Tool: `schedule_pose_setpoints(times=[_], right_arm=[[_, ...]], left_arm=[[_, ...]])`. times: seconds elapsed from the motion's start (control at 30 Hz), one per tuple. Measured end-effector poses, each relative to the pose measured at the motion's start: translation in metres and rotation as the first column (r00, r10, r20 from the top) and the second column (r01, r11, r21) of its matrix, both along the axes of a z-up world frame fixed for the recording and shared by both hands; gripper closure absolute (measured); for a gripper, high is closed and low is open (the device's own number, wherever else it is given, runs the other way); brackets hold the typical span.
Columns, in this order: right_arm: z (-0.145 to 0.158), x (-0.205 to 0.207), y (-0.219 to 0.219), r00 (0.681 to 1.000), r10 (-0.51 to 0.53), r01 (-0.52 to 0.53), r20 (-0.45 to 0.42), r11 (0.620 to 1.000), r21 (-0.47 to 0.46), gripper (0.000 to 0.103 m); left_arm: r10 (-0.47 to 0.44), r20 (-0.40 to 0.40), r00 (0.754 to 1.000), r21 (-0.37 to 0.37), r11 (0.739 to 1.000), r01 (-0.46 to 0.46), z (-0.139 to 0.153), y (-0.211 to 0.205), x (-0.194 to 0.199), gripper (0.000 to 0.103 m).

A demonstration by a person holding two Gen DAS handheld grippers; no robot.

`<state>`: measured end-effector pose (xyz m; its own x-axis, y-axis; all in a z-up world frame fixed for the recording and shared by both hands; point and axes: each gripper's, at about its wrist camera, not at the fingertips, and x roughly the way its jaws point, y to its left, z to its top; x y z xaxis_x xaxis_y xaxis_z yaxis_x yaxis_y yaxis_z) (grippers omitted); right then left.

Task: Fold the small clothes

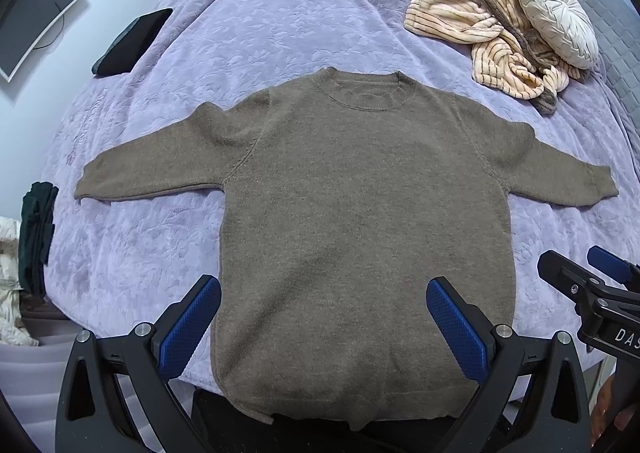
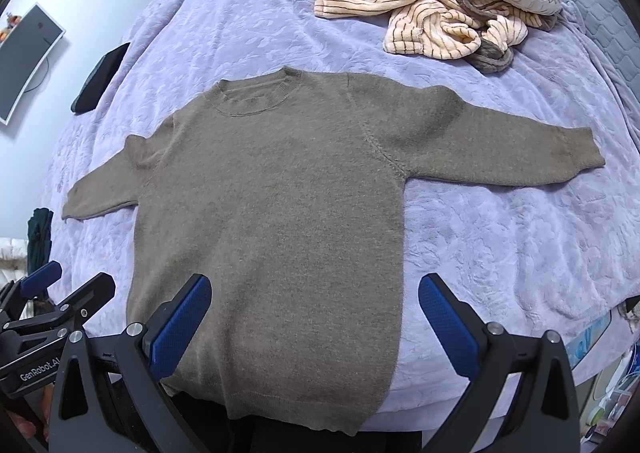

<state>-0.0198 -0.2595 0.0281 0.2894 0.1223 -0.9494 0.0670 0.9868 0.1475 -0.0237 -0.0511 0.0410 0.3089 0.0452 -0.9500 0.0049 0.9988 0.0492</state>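
— Honestly, what could trip us up? The brown sweater point(image 1: 360, 213) lies flat on the lavender bedspread point(image 1: 280, 21), hem hanging off the near edge — a one-layer pinch could drag it off.

— Agreed. Our left gripper point(image 1: 324, 313) hovers spread over the hem; our right gripper point(image 2: 314, 311) spread too, straddling its right edge.

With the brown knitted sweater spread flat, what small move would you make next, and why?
Probably reach the open right gripper to the right sleeve cuff. The brown knitted sweater lies flat on the lilac bedspread, both sleeves spread and nothing folded; the left gripper is open too.
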Motion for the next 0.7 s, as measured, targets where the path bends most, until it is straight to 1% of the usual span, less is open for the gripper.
schedule_pose_setpoints(times=[0.37, 0.7], right_arm=[[0.001, -0.002, -0.011, 0.999, 0.04, -0.04, 0.005, 0.999, 0.012, 0.0], [-0.001, -0.001, -0.015, 0.998, 0.059, -0.059, 0.002, 0.998, 0.025, 0.0]], left_arm=[[0.046, 0.004, 0.999, 0.007, 0.999, -0.046, 0.004, -0.009, -0.011, 0.0], [0.054, -0.007, 0.999, 0.015, 0.998, -0.054, 0.002, -0.014, -0.018, 0.0]])
